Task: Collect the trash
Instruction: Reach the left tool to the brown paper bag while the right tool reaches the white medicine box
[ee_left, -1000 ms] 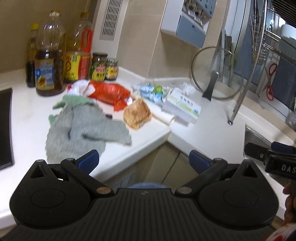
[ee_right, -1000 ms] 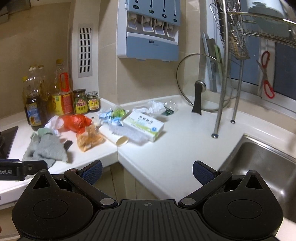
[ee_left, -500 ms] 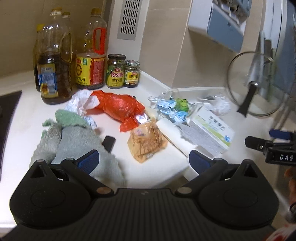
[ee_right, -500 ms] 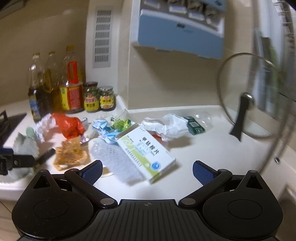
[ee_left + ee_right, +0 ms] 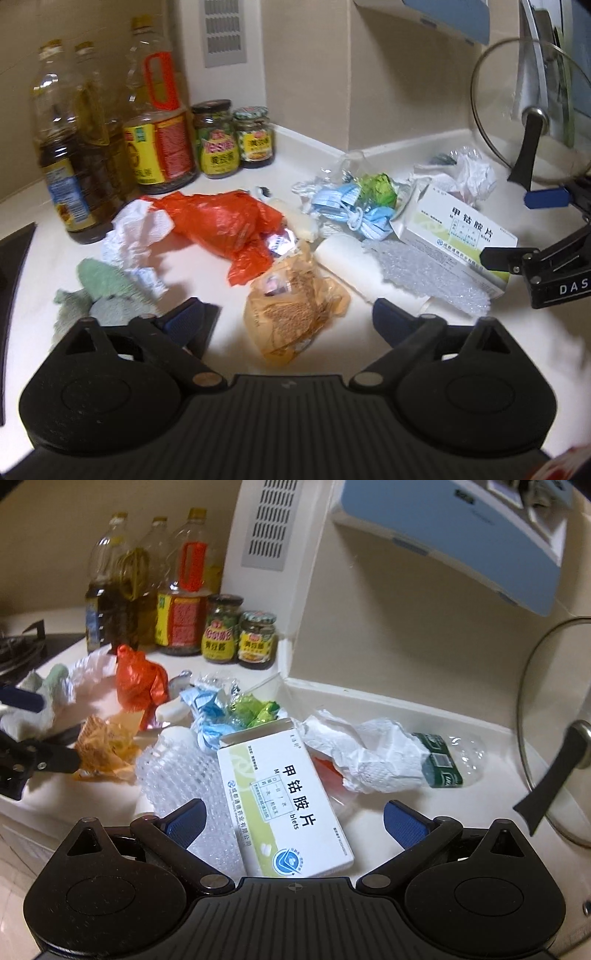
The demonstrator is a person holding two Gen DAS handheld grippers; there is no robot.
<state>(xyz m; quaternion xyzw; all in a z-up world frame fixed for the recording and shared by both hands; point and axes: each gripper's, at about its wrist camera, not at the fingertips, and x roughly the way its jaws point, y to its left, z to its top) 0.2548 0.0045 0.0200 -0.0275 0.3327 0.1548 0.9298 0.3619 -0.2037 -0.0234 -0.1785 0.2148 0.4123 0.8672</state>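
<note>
Approach step, nothing picked yet. Trash sits piled on the white bench point(image 5: 48, 280) in the corner.

Left gripper point(image 5: 286, 319): jaws wide but starting to close, nothing pressed. The yellow snack wrapper point(image 5: 295, 308) lies between the tips, dead ahead at 12 o'clock, pads apart from it. Orange plastic bag point(image 5: 225, 225) at 11 o'clock of the wrapper, touching it. Crumpled white paper point(image 5: 138, 229) further at 10 o'clock. Green-grey cloth point(image 5: 103, 291) at 9 o'clock, by the left tip. White paper tube point(image 5: 347, 258) at 2 o'clock, with bubble wrap point(image 5: 424, 273) over its far end.

Right gripper point(image 5: 293, 821): jaws wide, empty. White medicine box point(image 5: 280, 794) lies between the tips, flap open at its far end, not gripped. Bubble wrap at 9 o'clock of the box, partly under it. Blue face masks point(image 5: 210, 716) and green wrapper point(image 5: 255, 709) at 12 o'clock. Crumpled paper towel point(image 5: 369, 753) at 2 o'clock, green-label plastic bottle point(image 5: 443, 764) just beyond at 3 o'clock.

Oil bottles point(image 5: 159, 122) and sauce jars point(image 5: 218, 138) at the wall, glass pot lid point(image 5: 532, 114) at the right: probably not trash, leave.

Next, as I read it: left drops a little and closes on the wrapper; it is thin and crinkly and may slide. Right closes across the box's short width; the cardboard may crush. No bin in view, so the drop point is unknown.
</note>
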